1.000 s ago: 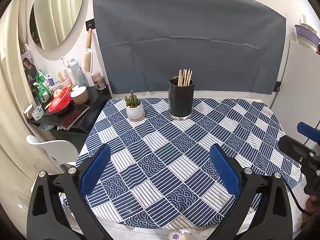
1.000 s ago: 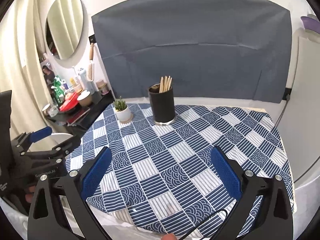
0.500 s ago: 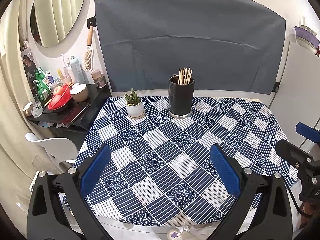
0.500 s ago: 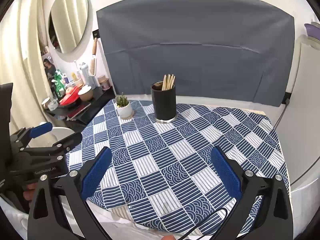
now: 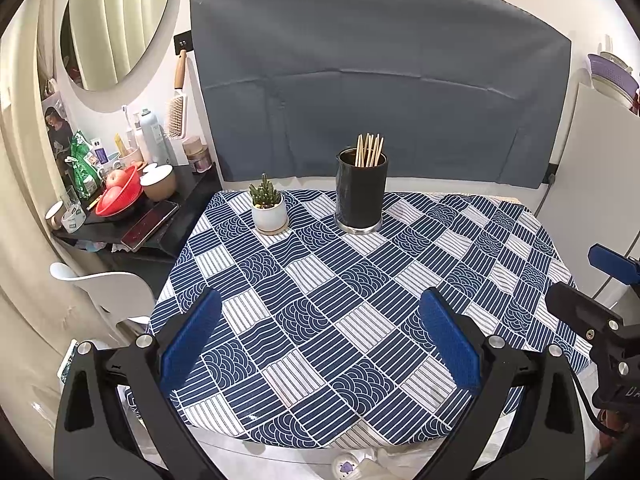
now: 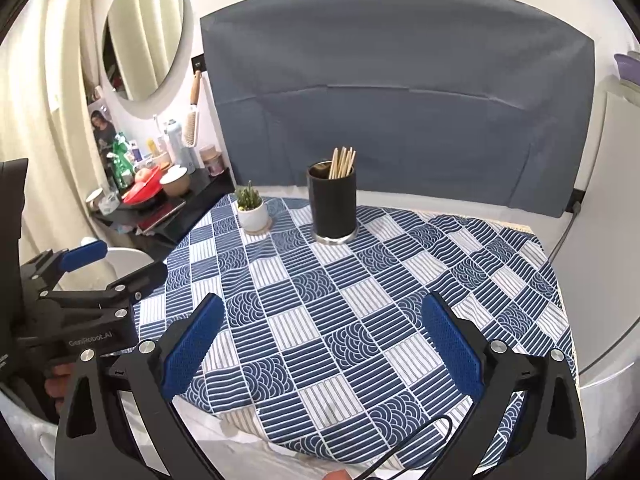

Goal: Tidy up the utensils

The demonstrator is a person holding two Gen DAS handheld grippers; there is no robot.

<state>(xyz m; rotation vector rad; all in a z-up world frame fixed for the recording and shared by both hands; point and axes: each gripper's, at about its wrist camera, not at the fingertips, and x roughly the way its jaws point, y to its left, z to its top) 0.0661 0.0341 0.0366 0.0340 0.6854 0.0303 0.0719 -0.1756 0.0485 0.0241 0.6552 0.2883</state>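
Your left gripper (image 5: 320,336) and right gripper (image 6: 320,336) are held level, side by side, each with blue-padded fingers (image 5: 192,336) spread wide apart and gripping nothing.

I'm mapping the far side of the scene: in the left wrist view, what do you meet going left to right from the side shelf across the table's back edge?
Red bowl → tan bowl with white lid → potted cactus → black holder with chopsticks.

holder (image 5: 361,192) hides the chopsticks' (image 5: 369,150) lower ends; side-table bottle (image 5: 153,138) labels unreadable.
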